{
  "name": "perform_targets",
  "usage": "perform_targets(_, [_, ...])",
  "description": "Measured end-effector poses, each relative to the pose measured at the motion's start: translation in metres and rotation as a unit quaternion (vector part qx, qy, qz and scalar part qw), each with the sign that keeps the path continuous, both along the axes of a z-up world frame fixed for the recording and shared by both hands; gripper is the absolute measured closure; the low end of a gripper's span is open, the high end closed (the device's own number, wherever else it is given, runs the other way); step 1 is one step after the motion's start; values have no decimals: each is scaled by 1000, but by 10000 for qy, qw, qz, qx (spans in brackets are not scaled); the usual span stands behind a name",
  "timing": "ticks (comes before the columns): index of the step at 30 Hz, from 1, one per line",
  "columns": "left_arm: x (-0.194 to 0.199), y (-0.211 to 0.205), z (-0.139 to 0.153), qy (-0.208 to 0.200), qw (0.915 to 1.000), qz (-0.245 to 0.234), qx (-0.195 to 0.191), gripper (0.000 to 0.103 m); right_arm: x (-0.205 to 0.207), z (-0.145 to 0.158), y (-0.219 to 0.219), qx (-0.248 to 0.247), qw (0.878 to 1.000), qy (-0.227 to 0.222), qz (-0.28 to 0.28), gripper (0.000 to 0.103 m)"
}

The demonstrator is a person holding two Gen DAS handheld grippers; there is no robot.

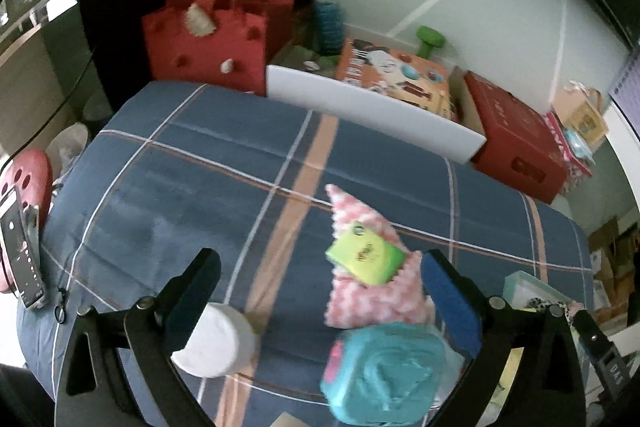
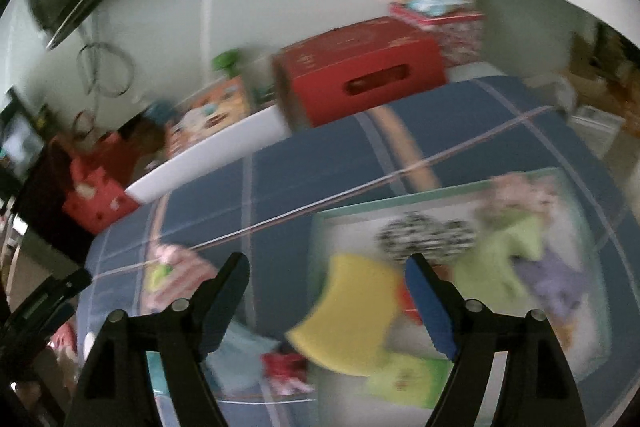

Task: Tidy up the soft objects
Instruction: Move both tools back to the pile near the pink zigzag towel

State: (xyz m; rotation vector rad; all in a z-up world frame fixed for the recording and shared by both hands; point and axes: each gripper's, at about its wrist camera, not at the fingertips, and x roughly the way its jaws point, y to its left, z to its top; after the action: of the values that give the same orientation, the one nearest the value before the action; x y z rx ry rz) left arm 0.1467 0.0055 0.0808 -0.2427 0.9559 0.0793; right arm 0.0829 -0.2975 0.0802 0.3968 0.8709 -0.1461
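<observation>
Where boxes crowd, plaid cloth [image 1: 240, 167] spreads.

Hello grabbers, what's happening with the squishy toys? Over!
Left gripper open, empty. Right gripper open, empty, yellow sponge between jaws. Teal cube loose on bed. Nothing blocking.

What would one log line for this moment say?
left gripper: open, empty | right gripper: open, empty | tray: holds soft toys | teal cube, white roll: on bed

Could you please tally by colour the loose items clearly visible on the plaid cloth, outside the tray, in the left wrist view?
White: 1, round pad
Pink: 1, checked pouch
Green: 1, packet
Teal: 1, block
Total: 4
</observation>
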Motion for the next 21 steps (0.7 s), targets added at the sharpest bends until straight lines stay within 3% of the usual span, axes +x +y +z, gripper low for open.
perform_targets(10, [11, 16, -9, 7, 9998, 61, -177, 3, 33, -26, 75, 565, 9934, 44, 1001, 20])
perform_targets(16, [23, 13, -16, 82, 9997, -71, -229, 3, 54, -52, 92, 874, 9882, 360, 1204, 20])
perform_targets(21, [34, 3, -20, 103, 9996, -211, -178, 3, 68, -61, 98, 796, 9879, 513, 1232, 20])
